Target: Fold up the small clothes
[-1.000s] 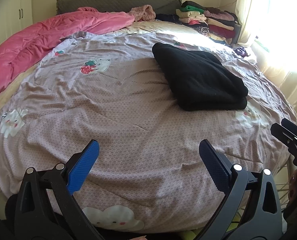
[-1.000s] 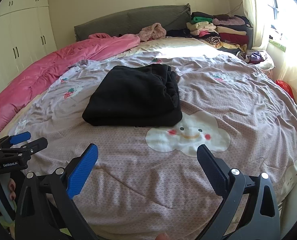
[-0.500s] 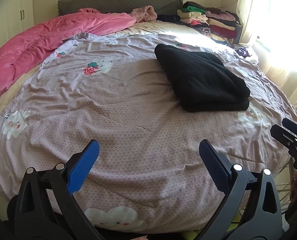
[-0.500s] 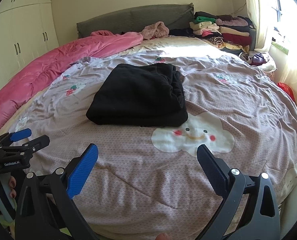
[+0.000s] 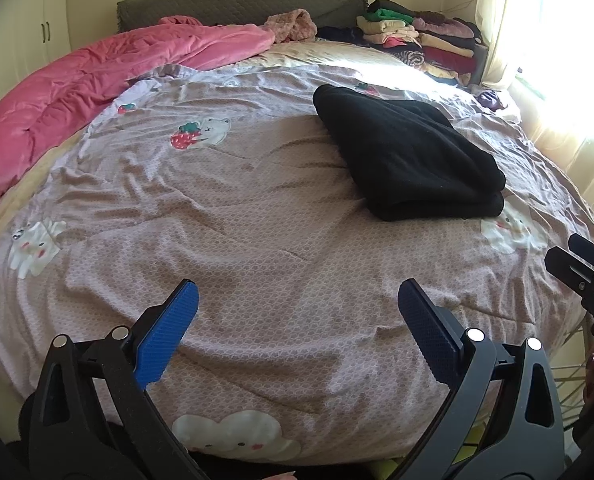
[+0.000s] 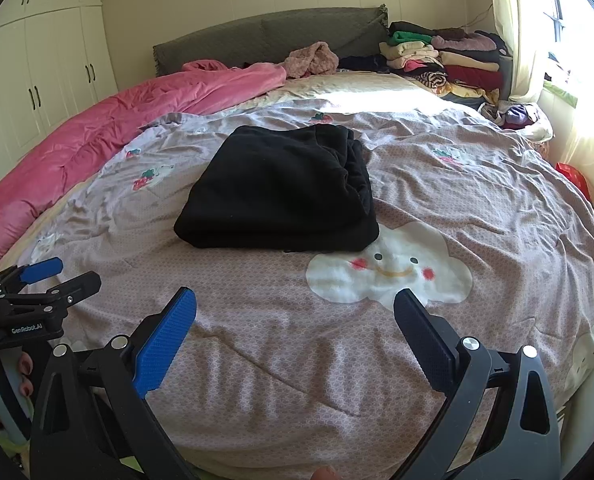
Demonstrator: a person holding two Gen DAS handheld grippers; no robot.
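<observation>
Left gripper (image 5: 297, 304) wide open, nothing btwn the blue pads (image 5: 165, 334), hanging over the near edge of the bed. Right gripper (image 6: 295, 312) also wide open, empty, above the bedspread (image 6: 497, 216) near the white cloud pic (image 6: 389, 268).

Folded black garment (image 6: 277, 192) lying flat on the bedspread, mid-bed, well apart from both grippers. Front right corner touching the cloud pic in right wrist view. Same garment (image 5: 409, 156) toward the right side in left wrist view, thick folded edge facing the camera.

Vs 1 s ago: garment in the same spot, same shape, not touched. Both grippers just as wide as before. Both views shifted a bit, so garment sits slightly more to the right in each pic; more of the white wardrobe (image 6: 45, 64) showing at left now.

Pink comforter (image 5: 97, 80) bunched along the left side of the bed. Stack of folded clothes (image 6: 445, 60) at far right corner by the headboard (image 6: 265, 36). Fuzzy pink item (image 6: 313, 58) near the headboard. Person's hand (image 6: 1, 384) on the left gripper's handle at left edge of right wrist view.
</observation>
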